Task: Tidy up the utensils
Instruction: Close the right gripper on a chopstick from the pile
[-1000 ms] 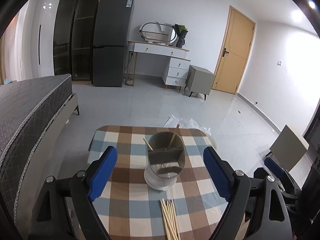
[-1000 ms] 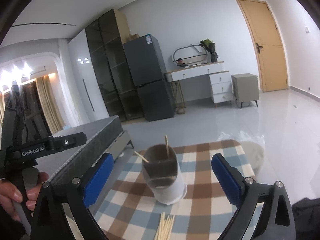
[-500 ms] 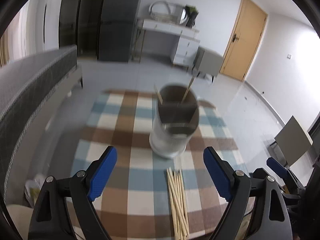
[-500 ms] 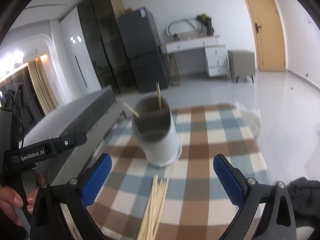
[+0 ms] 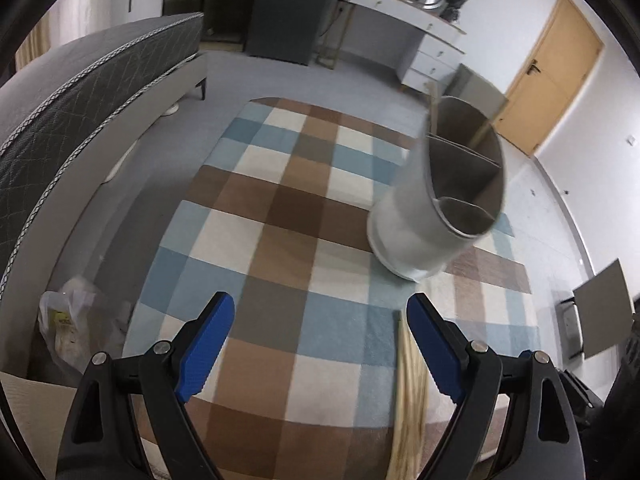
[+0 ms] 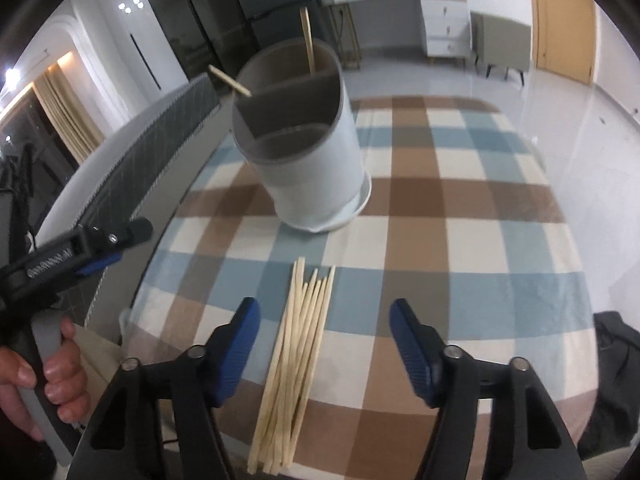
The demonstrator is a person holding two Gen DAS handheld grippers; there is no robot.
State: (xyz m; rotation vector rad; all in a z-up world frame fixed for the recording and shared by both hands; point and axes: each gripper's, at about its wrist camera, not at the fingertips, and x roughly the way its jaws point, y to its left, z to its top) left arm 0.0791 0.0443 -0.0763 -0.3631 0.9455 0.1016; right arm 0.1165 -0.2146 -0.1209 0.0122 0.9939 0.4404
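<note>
A bundle of several wooden chopsticks (image 6: 296, 356) lies on the checked tablecloth (image 6: 460, 208) near its front edge. My right gripper (image 6: 324, 312) hangs just above the bundle, jaws closing, pads on either side and not touching it. Behind stands a white divided utensil holder (image 6: 308, 152) with two chopsticks (image 6: 308, 44) sticking out of it. My left gripper (image 5: 320, 312) is open over bare cloth, with the chopsticks (image 5: 408, 392) under its right finger and the holder (image 5: 436, 204) ahead to the right. In the right wrist view the left gripper (image 6: 80, 248) shows at the left, held by a hand.
A grey bed (image 5: 80, 92) runs along the table's left side. A plastic bag (image 5: 76, 328) lies on the floor by the table's left edge. A fridge, a white dresser (image 5: 420, 48) and a door (image 5: 548, 84) stand at the far wall.
Both grippers have dropped and tilted down toward the table. The right gripper's jaws have narrowed around the chopstick bundle. The left gripper has swung left, so the holder now sits at its right.
</note>
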